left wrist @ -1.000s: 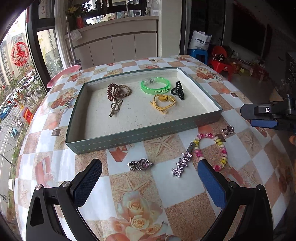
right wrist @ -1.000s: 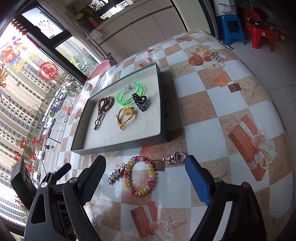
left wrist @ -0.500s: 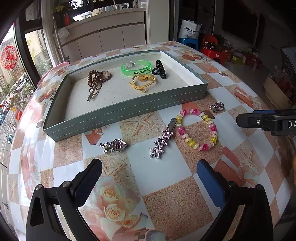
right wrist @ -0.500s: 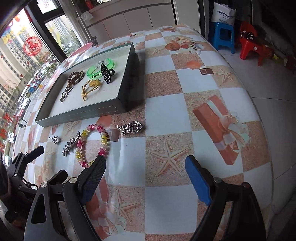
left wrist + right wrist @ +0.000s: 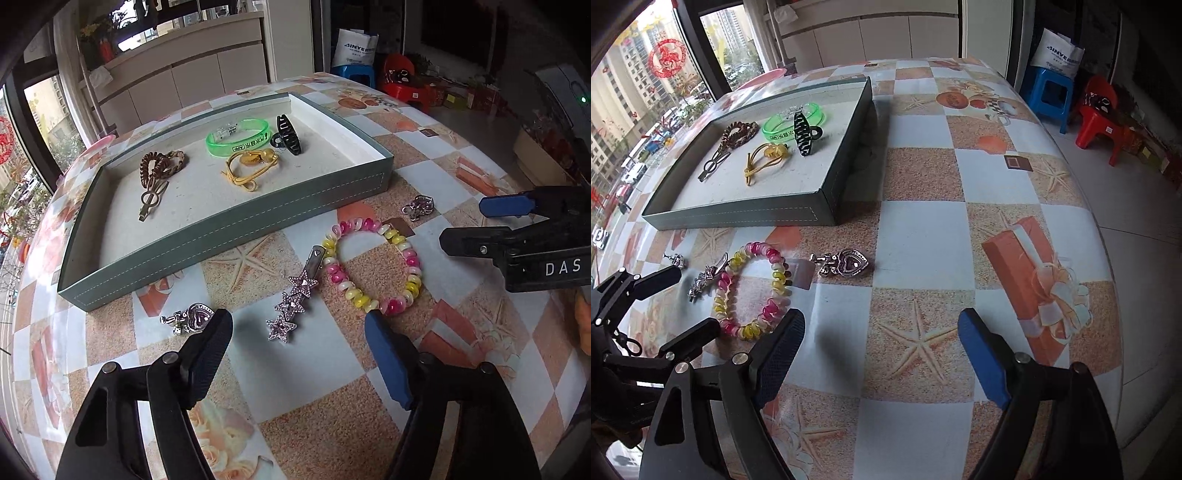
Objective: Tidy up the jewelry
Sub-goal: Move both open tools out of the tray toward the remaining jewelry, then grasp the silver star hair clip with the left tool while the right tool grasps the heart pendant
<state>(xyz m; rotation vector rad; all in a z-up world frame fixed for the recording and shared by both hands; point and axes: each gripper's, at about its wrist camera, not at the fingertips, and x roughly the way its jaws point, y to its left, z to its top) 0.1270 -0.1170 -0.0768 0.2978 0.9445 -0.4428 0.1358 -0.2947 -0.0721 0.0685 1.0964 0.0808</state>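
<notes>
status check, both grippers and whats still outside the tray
Left gripper open, empty, low over star clip. Right gripper open, empty. Bead bracelet, two heart charms outside tray. Nothing blocking.

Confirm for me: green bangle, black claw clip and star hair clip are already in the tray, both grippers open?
Not quite. The star hair clip lies on the table in front of the tray, as the left wrist view shows. The green bangle and black claw clip are inside; both grippers are open.
</notes>
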